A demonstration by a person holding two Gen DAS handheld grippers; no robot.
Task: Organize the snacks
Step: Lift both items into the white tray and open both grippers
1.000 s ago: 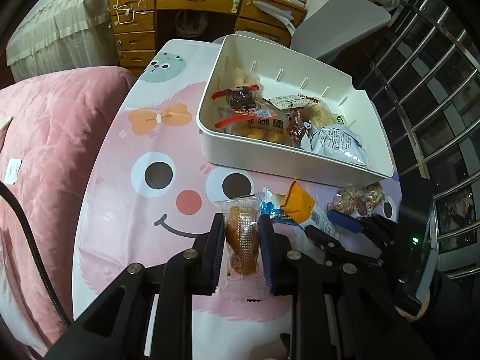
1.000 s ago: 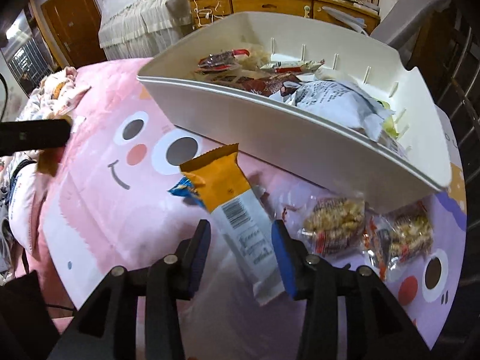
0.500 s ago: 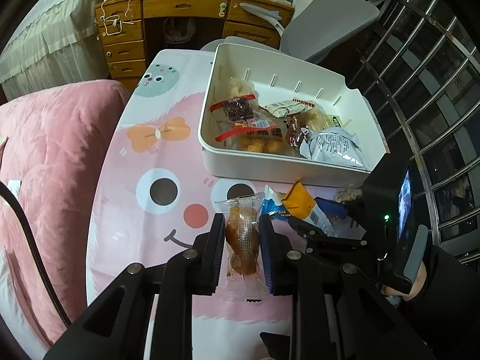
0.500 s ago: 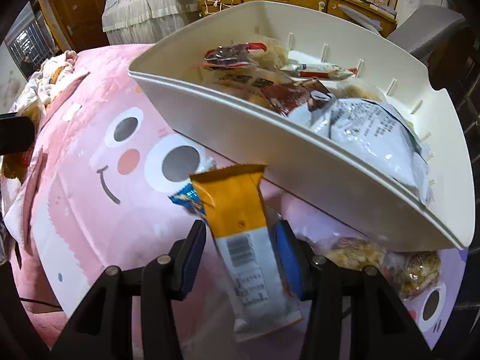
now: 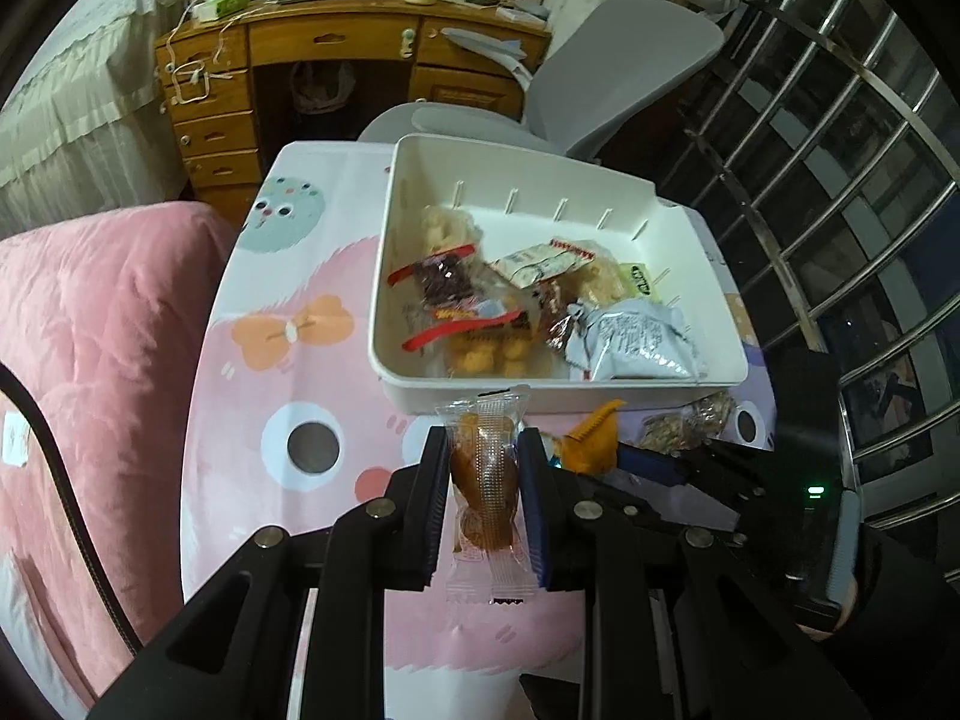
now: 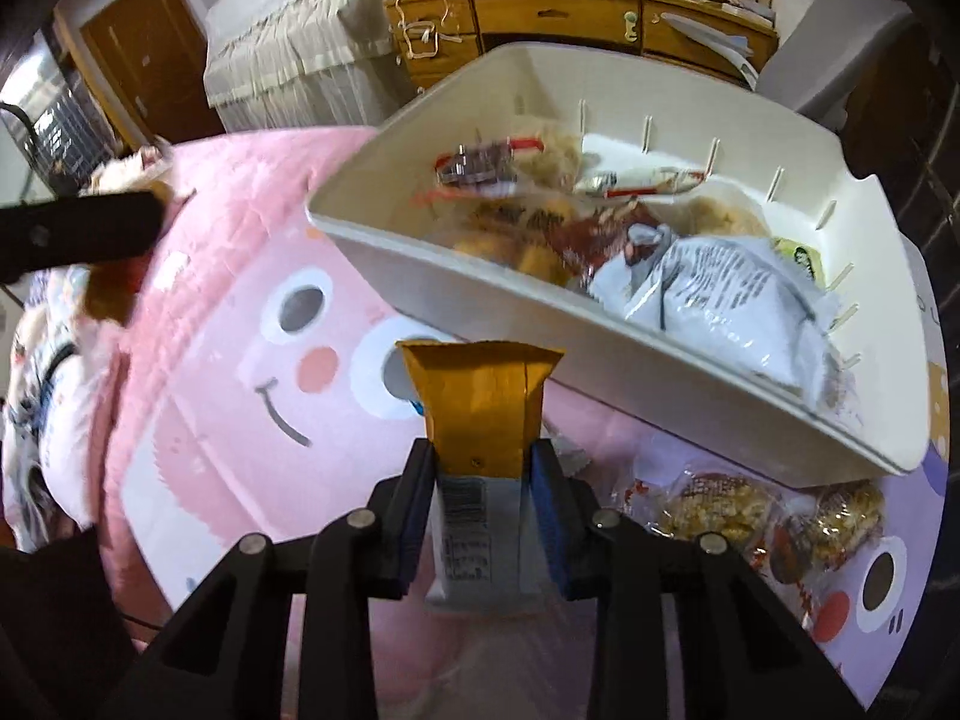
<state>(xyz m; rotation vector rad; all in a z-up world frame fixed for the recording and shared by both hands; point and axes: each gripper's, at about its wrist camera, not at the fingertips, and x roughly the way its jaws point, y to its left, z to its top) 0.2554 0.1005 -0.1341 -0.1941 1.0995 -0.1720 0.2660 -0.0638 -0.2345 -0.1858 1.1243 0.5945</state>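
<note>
My left gripper (image 5: 483, 468) is shut on a clear-wrapped brown pastry (image 5: 483, 480), held above the table in front of the white bin (image 5: 414, 396). My right gripper (image 6: 483, 474) is shut on an orange-and-white snack bar (image 6: 480, 414), lifted off the table near the bin's front wall (image 6: 600, 360). The bin holds several snack packets, among them a grey bag (image 5: 630, 342). The right gripper with the orange bar (image 5: 594, 438) also shows in the left wrist view, to the right of my left gripper.
Clear packets of nut snacks (image 6: 714, 510) lie on the pink cartoon tablecloth (image 6: 240, 420) right of the bar. A pink quilt (image 5: 78, 324) lies left of the table. A grey chair (image 5: 624, 54) and a wooden desk (image 5: 336, 54) stand behind it. Metal bars (image 5: 840, 180) run along the right.
The right gripper closed on the orange bar and lifted it off the table. Both grippers have risen and the left one moved closer to the bin with its pastry.
</note>
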